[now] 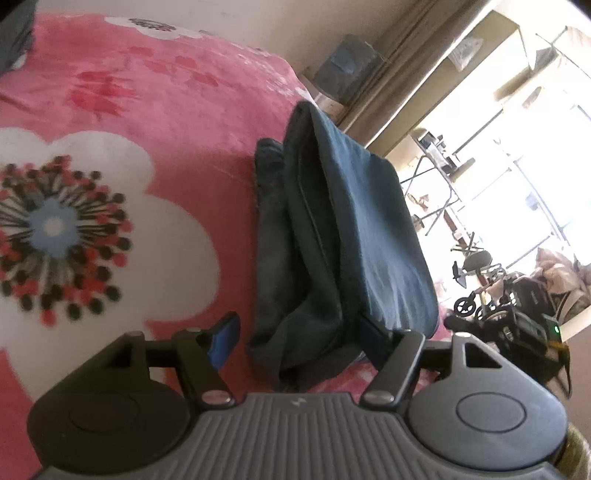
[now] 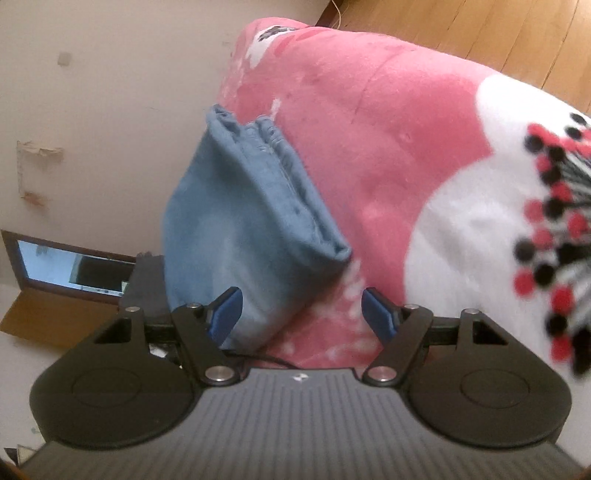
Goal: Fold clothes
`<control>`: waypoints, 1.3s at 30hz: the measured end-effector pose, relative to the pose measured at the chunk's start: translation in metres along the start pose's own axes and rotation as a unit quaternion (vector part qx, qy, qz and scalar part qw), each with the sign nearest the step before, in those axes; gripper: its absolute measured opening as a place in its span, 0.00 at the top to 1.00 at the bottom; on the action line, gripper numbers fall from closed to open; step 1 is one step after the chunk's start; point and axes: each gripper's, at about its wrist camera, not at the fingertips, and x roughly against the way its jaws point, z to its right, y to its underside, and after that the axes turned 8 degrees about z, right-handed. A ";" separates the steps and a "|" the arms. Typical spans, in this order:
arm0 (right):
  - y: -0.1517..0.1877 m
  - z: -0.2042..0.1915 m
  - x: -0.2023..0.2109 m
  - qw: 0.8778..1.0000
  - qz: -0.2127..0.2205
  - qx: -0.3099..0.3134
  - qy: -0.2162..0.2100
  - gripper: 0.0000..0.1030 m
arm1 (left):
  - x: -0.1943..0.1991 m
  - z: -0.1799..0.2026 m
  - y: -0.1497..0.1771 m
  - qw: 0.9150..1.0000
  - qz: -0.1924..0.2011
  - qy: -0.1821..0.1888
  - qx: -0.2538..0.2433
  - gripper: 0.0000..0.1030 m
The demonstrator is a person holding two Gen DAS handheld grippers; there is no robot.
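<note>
A folded blue denim garment (image 1: 332,229) lies on a pink blanket with big white flowers (image 1: 110,110). In the left wrist view my left gripper (image 1: 299,341) is open wide, and the garment's near end sits between its fingers. The cloth partly covers the right finger, while the blue left pad (image 1: 223,343) is bare. In the right wrist view the same garment (image 2: 251,221) lies near the blanket's (image 2: 369,147) edge. My right gripper (image 2: 303,314) is open, its left pad (image 2: 225,314) touching the garment's near end and its right pad (image 2: 380,314) over the blanket.
Beyond the bed's edge stand a wheelchair (image 1: 480,291), folding frames and a bright window (image 1: 535,166). The right wrist view shows a cream wall (image 2: 110,74), a framed screen (image 2: 70,269) low on the left and a wooden floor (image 2: 480,29).
</note>
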 end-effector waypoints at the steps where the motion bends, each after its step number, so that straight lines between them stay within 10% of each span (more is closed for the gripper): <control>1: -0.003 0.003 -0.007 1.000 -0.004 -0.017 -0.006 0.31 | -0.005 0.002 0.000 1.000 -0.001 -0.008 -0.006 0.33; 11: -0.010 0.003 -0.017 0.998 -0.002 -0.059 -0.006 0.40 | 0.033 0.008 -0.003 0.999 0.031 0.004 -0.018 0.27; 19: -0.022 -0.001 -0.058 0.996 -0.011 -0.075 -0.036 0.38 | -0.034 0.025 0.011 0.998 -0.013 -0.041 -0.052 0.32; 23: -0.021 -0.003 -0.066 0.996 -0.004 -0.073 -0.049 0.68 | -0.032 0.020 0.010 0.999 -0.020 -0.018 -0.019 0.49; 29: 0.000 0.003 -0.022 0.994 -0.027 -0.082 -0.063 0.75 | -0.008 0.024 0.012 0.998 -0.042 0.027 -0.027 0.54; 39: 0.055 0.038 0.090 0.992 -0.087 -0.077 -0.043 0.68 | 0.049 0.053 0.101 0.963 -0.203 0.140 -0.107 0.50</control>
